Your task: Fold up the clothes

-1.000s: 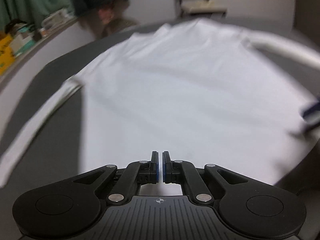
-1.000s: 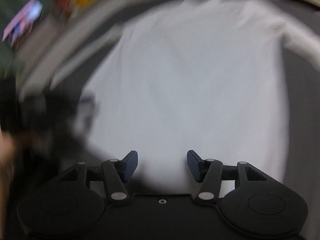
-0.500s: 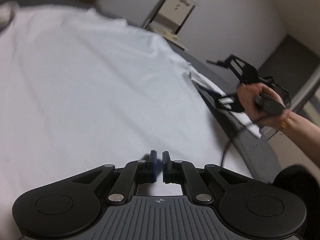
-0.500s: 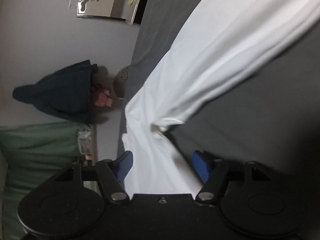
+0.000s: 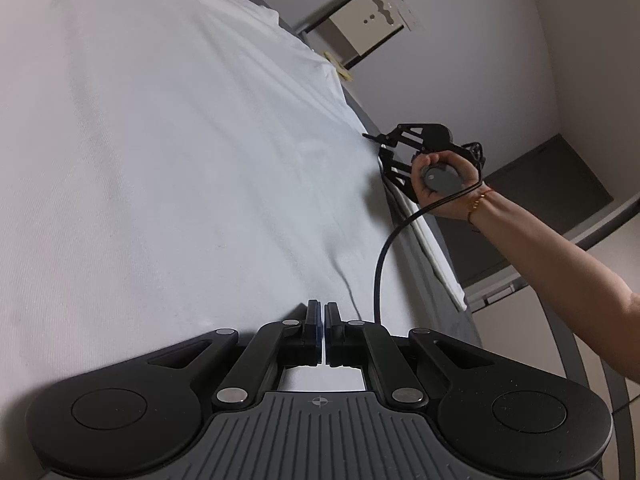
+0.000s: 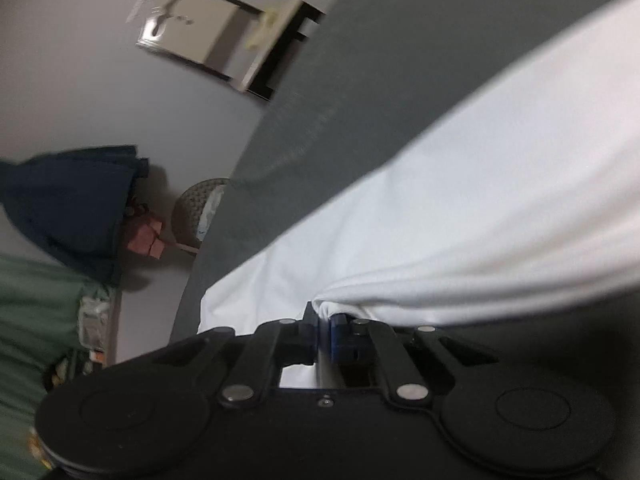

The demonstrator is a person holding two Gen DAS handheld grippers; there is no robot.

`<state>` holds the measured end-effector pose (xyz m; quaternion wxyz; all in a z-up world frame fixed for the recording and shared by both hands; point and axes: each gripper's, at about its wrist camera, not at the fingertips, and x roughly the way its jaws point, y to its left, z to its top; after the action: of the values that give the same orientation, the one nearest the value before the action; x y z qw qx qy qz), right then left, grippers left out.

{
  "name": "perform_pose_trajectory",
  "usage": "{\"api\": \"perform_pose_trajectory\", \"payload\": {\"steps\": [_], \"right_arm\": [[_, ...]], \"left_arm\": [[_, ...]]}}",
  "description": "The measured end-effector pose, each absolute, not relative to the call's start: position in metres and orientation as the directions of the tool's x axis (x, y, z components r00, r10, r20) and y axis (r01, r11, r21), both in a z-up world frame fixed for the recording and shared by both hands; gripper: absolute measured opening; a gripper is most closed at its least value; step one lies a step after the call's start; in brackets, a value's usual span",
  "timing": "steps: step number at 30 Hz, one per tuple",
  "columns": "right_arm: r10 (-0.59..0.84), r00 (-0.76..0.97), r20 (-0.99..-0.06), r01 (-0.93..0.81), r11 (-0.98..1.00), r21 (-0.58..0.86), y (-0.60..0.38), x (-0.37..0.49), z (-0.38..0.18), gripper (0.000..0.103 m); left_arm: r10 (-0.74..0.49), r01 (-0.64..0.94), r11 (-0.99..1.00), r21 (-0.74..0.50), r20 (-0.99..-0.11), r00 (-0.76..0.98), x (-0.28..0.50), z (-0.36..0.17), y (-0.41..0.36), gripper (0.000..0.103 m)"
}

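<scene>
Grey table, right hand gripping right tool, clamped on white shirt

The right gripper has just closed its jaws on a bunched fold of the white garment, which stretches away toward the upper right over the grey surface. Past the surface's far edge stand a woven basket, a dark blue cloth and a pale cabinet.

light: soft, dim, even | blur: right wrist view | edges: fisheye-warped, dark corners
</scene>
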<state>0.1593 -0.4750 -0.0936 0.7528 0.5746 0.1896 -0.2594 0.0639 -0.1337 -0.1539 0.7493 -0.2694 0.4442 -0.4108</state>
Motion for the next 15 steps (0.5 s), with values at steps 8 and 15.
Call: {"api": "perform_pose_trajectory", "payload": {"steps": [8, 15], "right_arm": [[-0.116, 0.834, -0.539, 0.551, 0.208, 0.808, -0.472, 0.127, -0.098, 0.022], [-0.078, 0.816, -0.572, 0.553, 0.39, 0.736, -0.426, 0.065, -0.063, 0.048]], "left_arm": [[-0.848, 0.374, 0.53, -0.761, -0.462, 0.262, 0.068, -0.148, -0.133, 0.003], [-0.815, 0.329, 0.574, -0.75, -0.482, 0.323, 0.076, -0.13, -0.126, 0.003]]}}
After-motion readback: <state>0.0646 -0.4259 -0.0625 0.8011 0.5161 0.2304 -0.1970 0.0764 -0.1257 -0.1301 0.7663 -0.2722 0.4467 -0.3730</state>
